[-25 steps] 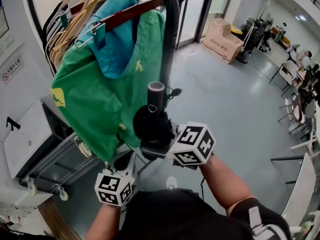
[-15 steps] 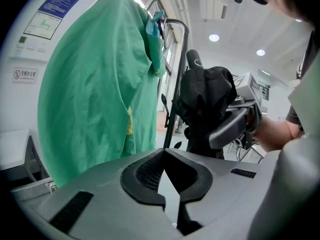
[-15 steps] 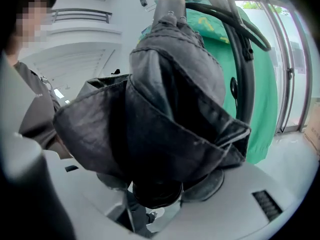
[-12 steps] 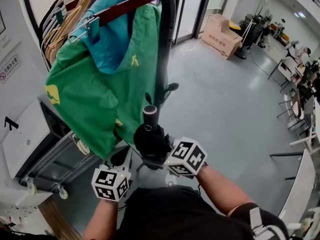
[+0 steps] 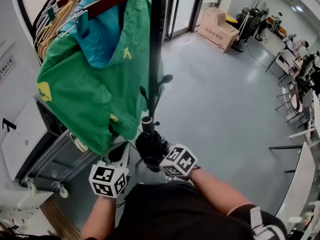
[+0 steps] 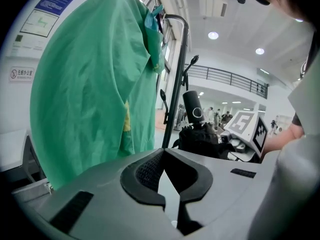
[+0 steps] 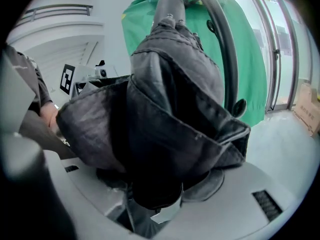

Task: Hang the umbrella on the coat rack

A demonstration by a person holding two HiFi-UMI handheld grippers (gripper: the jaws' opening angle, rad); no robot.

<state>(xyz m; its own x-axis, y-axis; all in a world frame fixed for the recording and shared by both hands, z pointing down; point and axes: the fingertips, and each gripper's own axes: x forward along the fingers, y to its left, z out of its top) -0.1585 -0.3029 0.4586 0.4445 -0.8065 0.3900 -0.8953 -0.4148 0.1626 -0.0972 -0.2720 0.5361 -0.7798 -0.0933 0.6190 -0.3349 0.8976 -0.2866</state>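
One cardboard box (image 5: 217, 26) stood on the floor well beyond the coat rack (image 5: 156, 59), closed, its print too small to read. A wall sign (image 5: 11, 67) left of the rack carried characters I could not read, and the single green jacket (image 5: 85, 94) hanging on the rack bore a yellow logo (no legible words). One black folded umbrella (image 5: 150, 144) stood upright just in front of the rack's pole, near its base and not hung, its grey handle uppermost. The right gripper (image 5: 156, 159) was clamped on its bunched fabric. The left gripper (image 5: 119, 163), nearer the jacket, had its jaws together on nothing
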